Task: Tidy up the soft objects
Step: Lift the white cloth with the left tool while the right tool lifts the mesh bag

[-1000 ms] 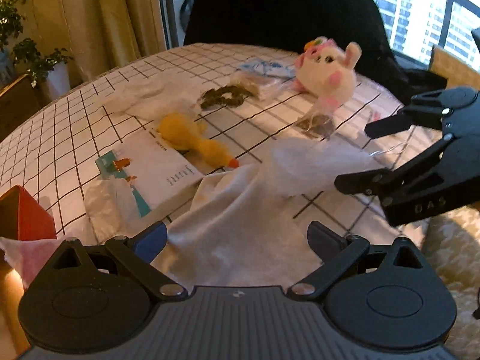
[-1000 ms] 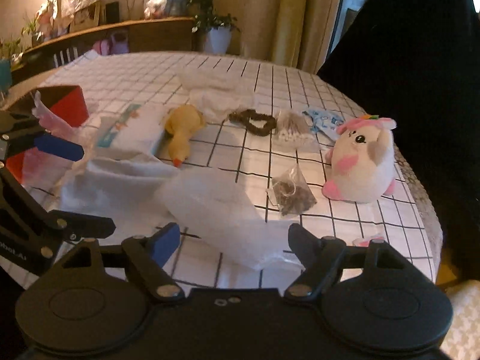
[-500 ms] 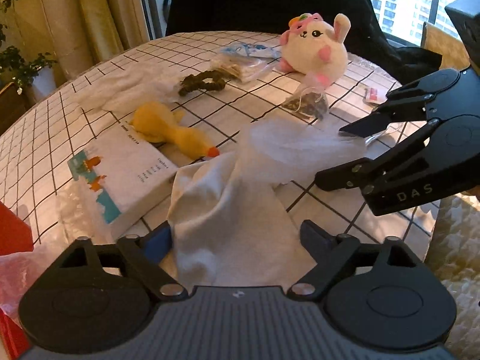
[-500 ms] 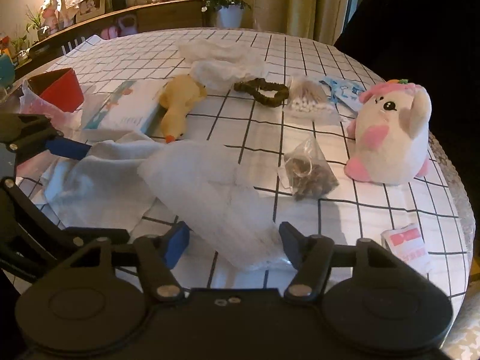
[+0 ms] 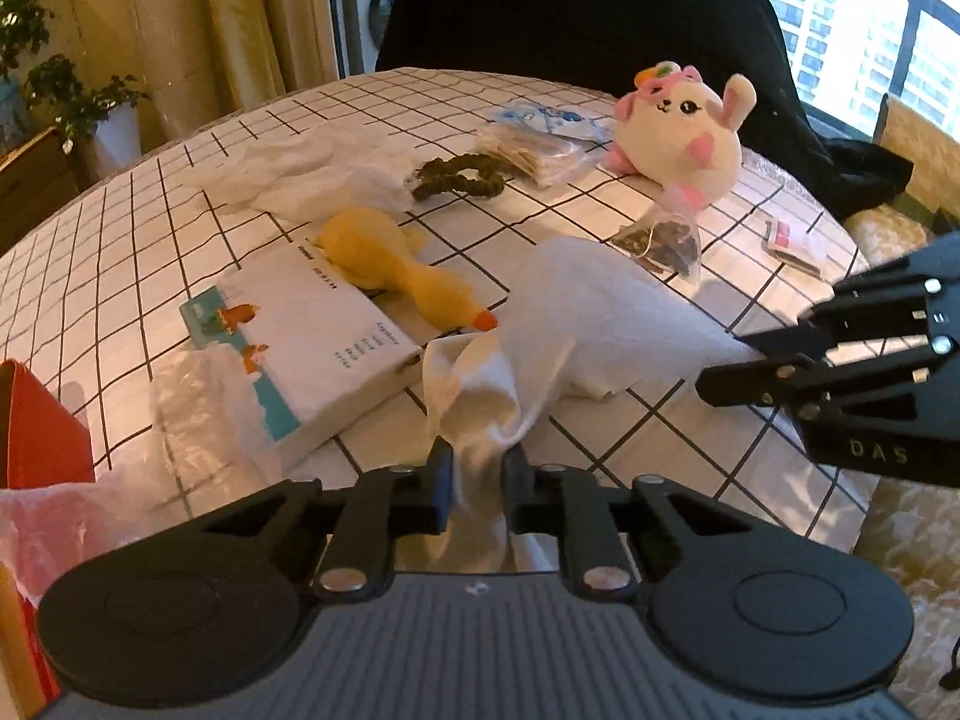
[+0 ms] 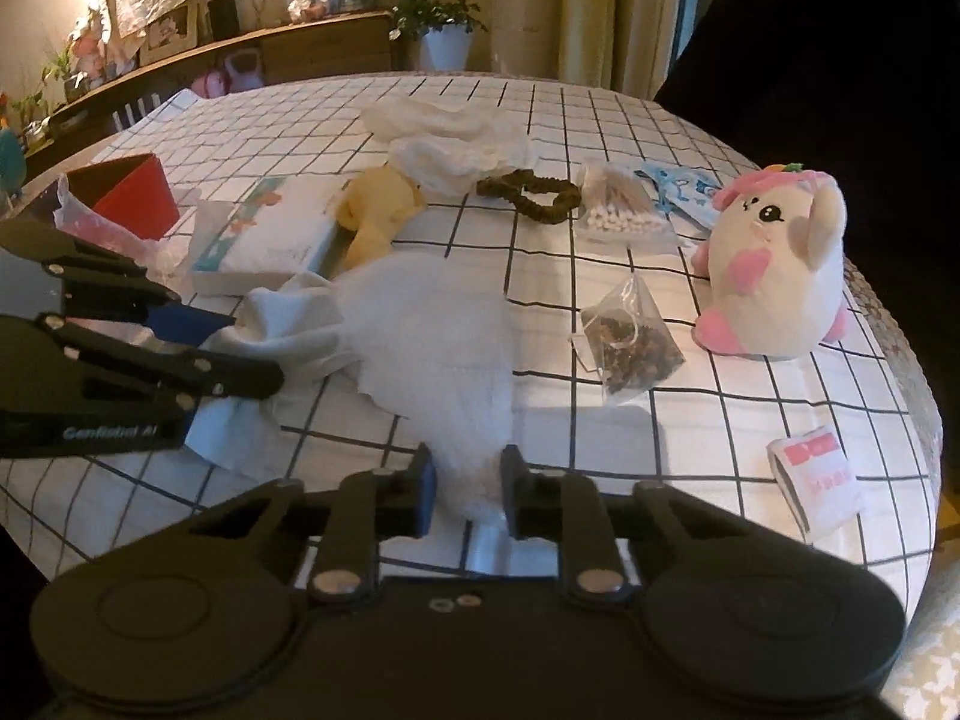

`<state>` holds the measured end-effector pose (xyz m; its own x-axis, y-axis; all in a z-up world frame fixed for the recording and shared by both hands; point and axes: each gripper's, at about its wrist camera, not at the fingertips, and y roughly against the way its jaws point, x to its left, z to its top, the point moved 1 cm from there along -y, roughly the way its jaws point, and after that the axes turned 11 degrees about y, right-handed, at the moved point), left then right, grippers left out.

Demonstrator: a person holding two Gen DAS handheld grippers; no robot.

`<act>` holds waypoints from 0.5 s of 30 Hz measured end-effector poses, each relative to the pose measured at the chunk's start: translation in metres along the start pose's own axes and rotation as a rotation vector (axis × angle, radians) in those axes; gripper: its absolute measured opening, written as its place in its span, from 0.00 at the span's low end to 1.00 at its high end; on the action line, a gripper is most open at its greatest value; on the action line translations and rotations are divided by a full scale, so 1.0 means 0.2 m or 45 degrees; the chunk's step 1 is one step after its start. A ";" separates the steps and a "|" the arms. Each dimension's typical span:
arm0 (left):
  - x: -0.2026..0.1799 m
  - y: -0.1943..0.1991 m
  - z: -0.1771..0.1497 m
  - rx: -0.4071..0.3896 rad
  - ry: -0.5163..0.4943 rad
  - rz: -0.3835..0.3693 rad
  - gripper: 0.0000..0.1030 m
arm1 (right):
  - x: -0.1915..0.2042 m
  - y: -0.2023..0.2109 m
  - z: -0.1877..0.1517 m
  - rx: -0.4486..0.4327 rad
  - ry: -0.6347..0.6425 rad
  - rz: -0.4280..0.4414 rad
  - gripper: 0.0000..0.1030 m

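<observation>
A white cloth lies bunched near the front edge of the checked table; it also shows in the right wrist view. My left gripper is shut on its left end. My right gripper is shut on its right end and shows from the side in the left wrist view. The left gripper shows at the left of the right wrist view. A yellow rubber chicken, a pink and white plush and a second white cloth lie further back.
A white tissue pack, a red box with pink plastic, a dark scrunchie, a cotton swab bag, a tea bag and a small red and white packet lie on the table. A dark chair stands behind.
Both grippers have closed: the left one on the left end of the white cloth, the right one on its right end. The cloth is now gathered and bunched between them.
</observation>
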<state>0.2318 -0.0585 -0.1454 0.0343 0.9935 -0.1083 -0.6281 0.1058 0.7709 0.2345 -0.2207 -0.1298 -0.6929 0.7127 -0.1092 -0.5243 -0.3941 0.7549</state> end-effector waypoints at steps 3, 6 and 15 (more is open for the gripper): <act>0.01 0.04 0.00 -0.011 0.024 -0.015 0.12 | 0.03 0.04 0.00 -0.018 -0.015 -0.017 0.12; 0.02 0.10 0.00 -0.020 0.060 -0.037 0.12 | 0.05 0.11 0.00 -0.054 -0.041 -0.015 0.11; 0.05 0.31 0.02 -0.112 0.093 -0.067 0.08 | 0.10 0.33 0.05 -0.146 -0.122 -0.021 0.11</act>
<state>0.1953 -0.0417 -0.0957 0.0145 0.9806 -0.1953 -0.6928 0.1507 0.7052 0.1901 -0.2264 -0.0759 -0.6362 0.7696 -0.0546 -0.5922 -0.4418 0.6739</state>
